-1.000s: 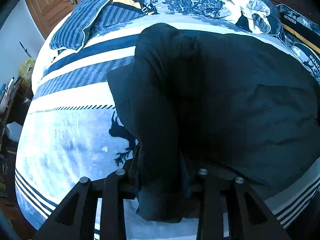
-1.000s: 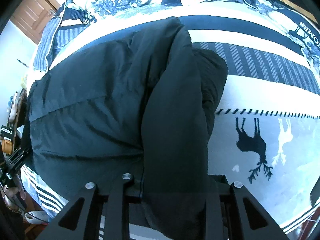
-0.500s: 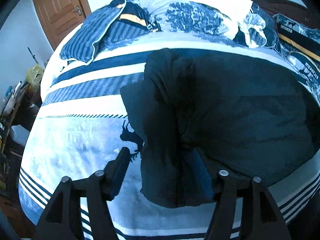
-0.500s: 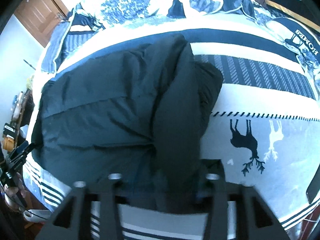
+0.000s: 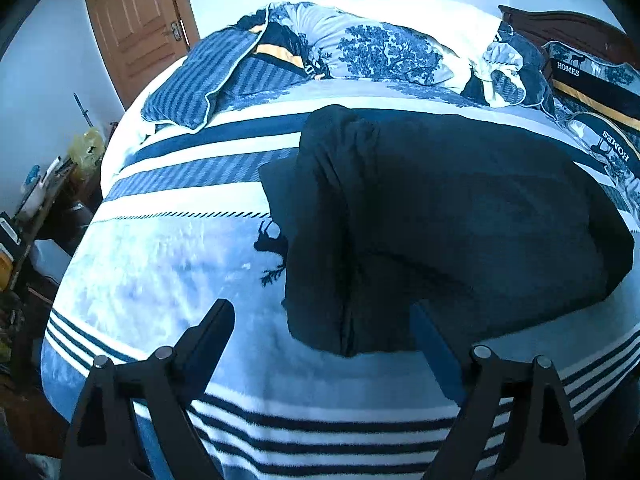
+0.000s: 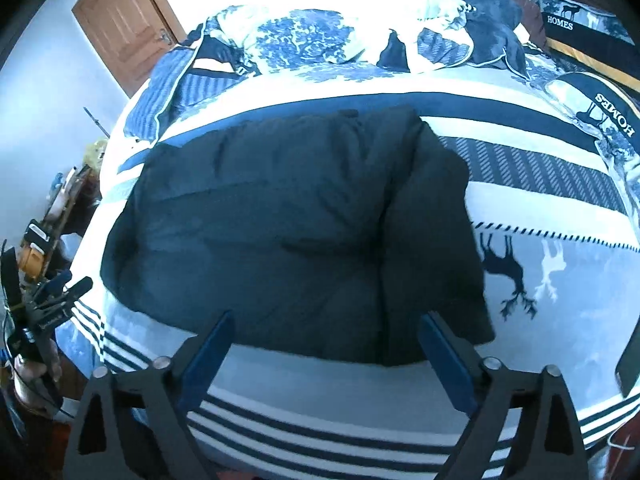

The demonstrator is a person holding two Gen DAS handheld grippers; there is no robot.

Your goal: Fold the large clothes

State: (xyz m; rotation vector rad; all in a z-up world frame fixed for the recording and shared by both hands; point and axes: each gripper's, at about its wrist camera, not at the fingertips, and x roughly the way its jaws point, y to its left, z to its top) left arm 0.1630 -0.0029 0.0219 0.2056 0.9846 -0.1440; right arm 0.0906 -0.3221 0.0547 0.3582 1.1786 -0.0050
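Black jacket (image 6: pixel 288 220) folded on striped blanket (image 6: pixel 340 412), near edge free; both hand-held grippers (image 5: pixel 320 344) (image 6: pixel 324 348) released.

Jacket (image 5: pixel 460 220) on blanket (image 5: pixel 160 264); pillows (image 5: pixel 380 52) behind; door (image 5: pixel 136 28) far left.

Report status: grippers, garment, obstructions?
Left gripper open, empty. Right gripper open, empty. Dark jacket lies partly folded on the striped bedspread, clear of both. Nothing between the fingers and the jacket.
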